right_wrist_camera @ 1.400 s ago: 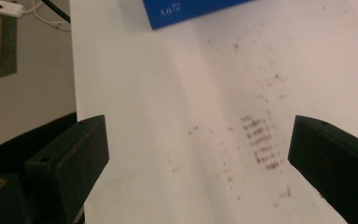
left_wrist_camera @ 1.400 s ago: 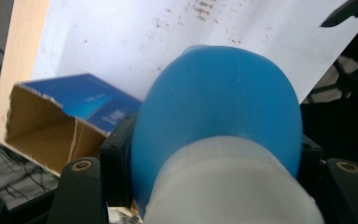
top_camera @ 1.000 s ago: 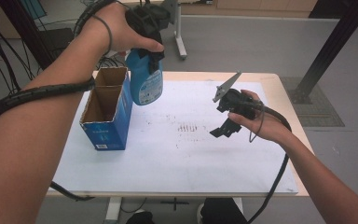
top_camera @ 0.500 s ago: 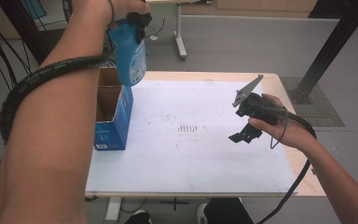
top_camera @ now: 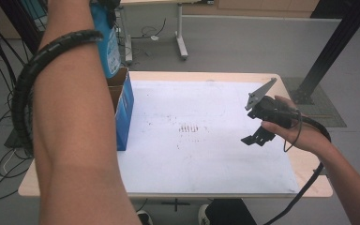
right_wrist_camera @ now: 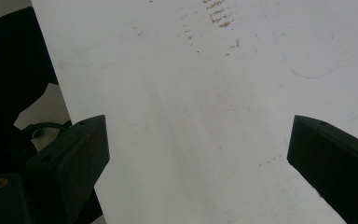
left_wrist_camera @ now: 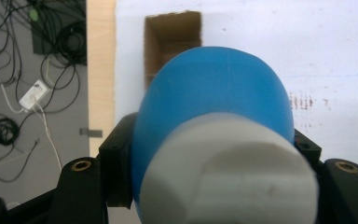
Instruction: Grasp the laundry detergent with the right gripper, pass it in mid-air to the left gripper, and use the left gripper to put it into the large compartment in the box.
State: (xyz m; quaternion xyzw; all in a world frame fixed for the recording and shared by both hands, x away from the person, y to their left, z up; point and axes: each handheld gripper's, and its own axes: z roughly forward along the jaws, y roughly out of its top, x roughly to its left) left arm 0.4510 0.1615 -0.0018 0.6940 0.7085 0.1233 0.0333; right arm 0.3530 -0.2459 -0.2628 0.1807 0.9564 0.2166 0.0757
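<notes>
Blue plastic takes up the middle of the left gripper view: a blue bottle [left_wrist_camera: 214, 107] with a pale grey cap [left_wrist_camera: 228, 172] sits clamped between the jaws of the left gripper [left_wrist_camera: 209, 163], held high above the open cardboard box [left_wrist_camera: 172, 42], which shows at 12 o'clock beyond it. In the high view the bottle [top_camera: 108, 44] hangs over the box [top_camera: 122, 112] at the white sheet's [top_camera: 206, 140] 9 o'clock edge; the raised left forearm [top_camera: 75, 131] hides most of the box, and the frame's top edge cuts off the bottle's upper part. The right gripper [top_camera: 258, 123] hovers at the sheet's 3 o'clock side, jaws spread wide and empty. Faint brown marks [top_camera: 187, 127] dot the sheet's centre.
</notes>
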